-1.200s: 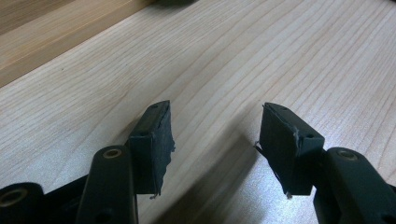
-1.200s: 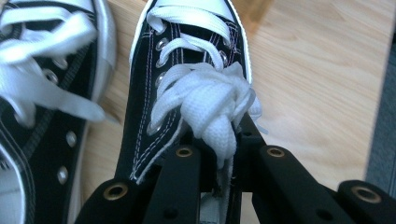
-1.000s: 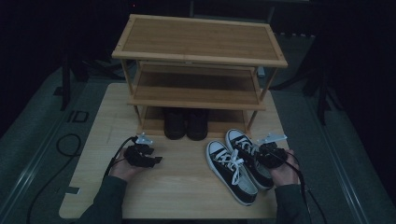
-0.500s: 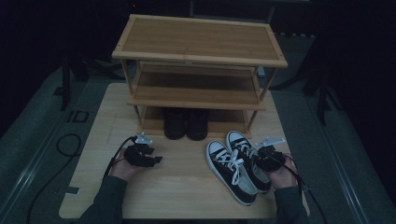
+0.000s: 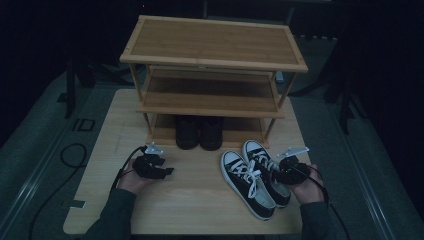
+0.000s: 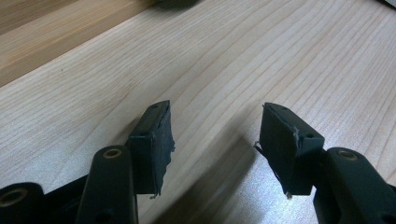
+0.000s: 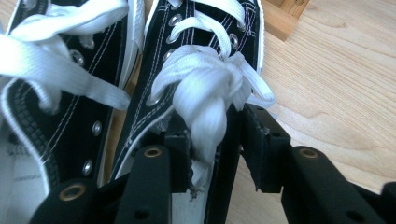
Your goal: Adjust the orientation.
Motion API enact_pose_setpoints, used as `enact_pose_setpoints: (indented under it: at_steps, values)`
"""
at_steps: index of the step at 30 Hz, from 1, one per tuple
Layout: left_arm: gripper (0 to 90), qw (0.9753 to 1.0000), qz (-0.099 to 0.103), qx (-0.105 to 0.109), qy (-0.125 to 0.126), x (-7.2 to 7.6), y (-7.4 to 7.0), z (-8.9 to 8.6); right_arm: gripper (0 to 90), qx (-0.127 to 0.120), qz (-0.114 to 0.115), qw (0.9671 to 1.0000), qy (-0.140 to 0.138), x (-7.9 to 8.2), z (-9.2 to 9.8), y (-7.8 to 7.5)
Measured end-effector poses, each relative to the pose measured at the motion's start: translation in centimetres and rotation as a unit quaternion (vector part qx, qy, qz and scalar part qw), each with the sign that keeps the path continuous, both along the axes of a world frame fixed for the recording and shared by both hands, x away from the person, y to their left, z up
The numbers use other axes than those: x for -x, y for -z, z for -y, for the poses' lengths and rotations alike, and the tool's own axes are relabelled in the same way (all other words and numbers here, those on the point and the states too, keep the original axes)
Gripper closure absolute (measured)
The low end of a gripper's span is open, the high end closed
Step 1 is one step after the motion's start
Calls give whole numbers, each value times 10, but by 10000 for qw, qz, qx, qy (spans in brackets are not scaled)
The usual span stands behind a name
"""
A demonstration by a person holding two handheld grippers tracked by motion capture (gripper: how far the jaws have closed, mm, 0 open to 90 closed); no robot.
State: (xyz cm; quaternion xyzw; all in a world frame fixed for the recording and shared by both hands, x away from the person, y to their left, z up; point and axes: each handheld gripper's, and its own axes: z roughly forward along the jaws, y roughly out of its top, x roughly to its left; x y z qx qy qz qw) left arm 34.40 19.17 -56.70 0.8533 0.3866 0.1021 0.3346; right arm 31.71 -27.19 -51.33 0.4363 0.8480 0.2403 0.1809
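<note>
While the left gripper [image 6: 215, 140] hovers with jaws apart over bare table [image 5: 200, 200], the right gripper [image 7: 215, 154] looks clamped on the right sneaker [image 5: 267, 170] collar; sneakers' toes point toward the shoe rack [image 5: 215, 60], long axes slightly diagonal.

In my right gripper [image 7: 215, 154] view, both sneakers [image 7: 205, 70] run off the top edge, toes unseen, and the white lace [image 7: 205, 107] hides whether my jaws pinch the shoe's side wall. From above, the dark pair [image 5: 199, 132] under the rack [image 5: 212, 60] is too dim to identify.
</note>
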Motion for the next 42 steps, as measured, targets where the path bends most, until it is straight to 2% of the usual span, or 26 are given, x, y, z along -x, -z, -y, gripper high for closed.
enact_pose_setpoints:
  at_steps: [3, 6, 19, 23, 31, 42]
  values:
    - [447, 10000, 0, -1, 0, 0, 0, 0, 594, -33, -8, 10000, -16, 4, 3, -5]
    - [447, 10000, 0, 2, -3, 0, 0, 0, 577, -202, 29, 9998, -37, 9, 8, -12]
    - [447, 10000, -5, -2, 2, 0, 0, 0, 508, -375, 311, 9987, -113, 26, 16, -36]
    - [447, 10000, -2, -6, -1, 0, 0, 0, 468, -364, 368, 9985, -161, 29, 14, -39]
    - [447, 10000, -6, 3, 4, 0, 0, 0, 453, -478, 464, 9974, -279, 35, 9, -44]
    - [447, 10000, -5, 9, 3, 0, 0, -1, 450, -616, 401, 9961, -496, 43, -3, -39]
